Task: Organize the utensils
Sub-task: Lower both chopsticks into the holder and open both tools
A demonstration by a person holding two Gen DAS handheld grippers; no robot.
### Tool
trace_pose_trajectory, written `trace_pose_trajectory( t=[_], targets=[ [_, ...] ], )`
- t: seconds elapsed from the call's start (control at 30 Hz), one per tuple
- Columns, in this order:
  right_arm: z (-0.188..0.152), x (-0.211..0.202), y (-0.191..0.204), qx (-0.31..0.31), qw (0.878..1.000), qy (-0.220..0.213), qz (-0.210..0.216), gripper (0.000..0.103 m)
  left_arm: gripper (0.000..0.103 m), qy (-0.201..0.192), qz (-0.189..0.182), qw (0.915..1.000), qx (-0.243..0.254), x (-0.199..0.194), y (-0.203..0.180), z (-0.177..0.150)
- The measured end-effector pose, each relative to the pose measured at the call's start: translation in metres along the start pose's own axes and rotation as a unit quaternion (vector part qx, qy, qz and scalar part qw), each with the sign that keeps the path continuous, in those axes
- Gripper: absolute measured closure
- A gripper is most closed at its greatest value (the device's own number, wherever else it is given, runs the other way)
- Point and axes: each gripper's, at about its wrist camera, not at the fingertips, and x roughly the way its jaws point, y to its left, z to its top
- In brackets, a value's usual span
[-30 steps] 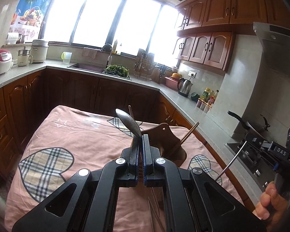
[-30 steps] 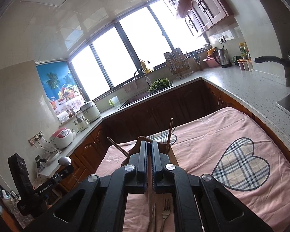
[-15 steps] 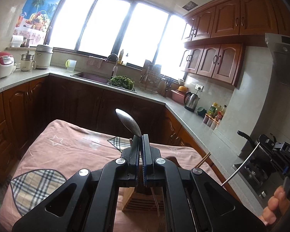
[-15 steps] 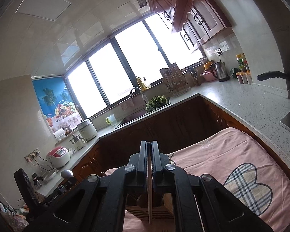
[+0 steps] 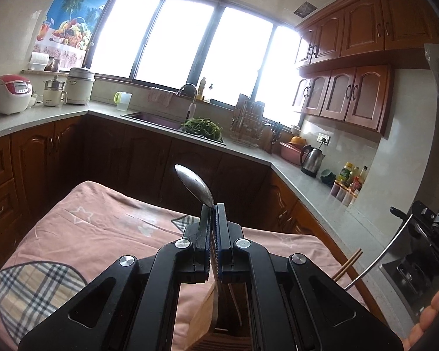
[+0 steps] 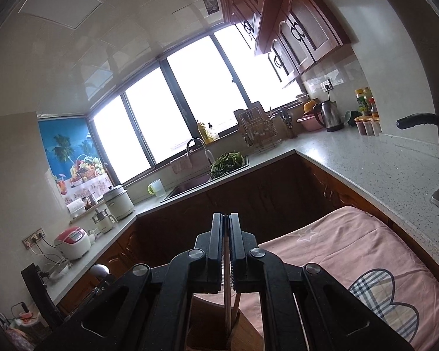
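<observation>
My left gripper [image 5: 212, 209] is shut on a metal spoon [image 5: 194, 185], bowl end pointing up and away. The spoon's handle runs down between the fingers into a wooden utensil holder [image 5: 207, 316] right below. My right gripper [image 6: 226, 219] is shut on a thin utensil, a knife by its blade [image 6: 226, 286], held edge-on above the same wooden holder [image 6: 243, 330]. In the left wrist view the right gripper [image 5: 424, 234] shows at the far right with the metal blade [image 5: 380, 259] hanging from it. A chopstick [image 5: 346, 264] sticks out near it.
The holder stands on a table with a pink cloth [image 5: 96, 228] with plaid hearts [image 6: 380, 301]. Wooden cabinets and a grey counter [image 6: 365, 163] wrap around, with a sink [image 5: 155, 117], a kettle [image 5: 311, 156], a rice cooker [image 5: 11, 93] and a stove [image 5: 409, 263] at the right.
Both grippers have tilted upward and drawn in over the holder. The table has dropped low in both views. Both stay shut on their utensils.
</observation>
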Motion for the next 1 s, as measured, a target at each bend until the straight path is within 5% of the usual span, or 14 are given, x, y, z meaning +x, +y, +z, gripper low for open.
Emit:
trace_pose_trajectory(
  t=[0.5, 1.0],
  targets=[
    [-0.06, 0.041, -0.01, -0.004, 0.998, 0.07, -0.003, 0.099, 0.101, 0.047, -0.004, 0.9975, 0.052, 0.028, -0.014, -0.039],
    [-0.058, 0.041, -0.013, 0.002, 0.997, 0.083, 0.0, 0.098, 0.099, 0.09, -0.01, 0.9931, 0.075, 0.037, -0.025, -0.056]
  ],
)
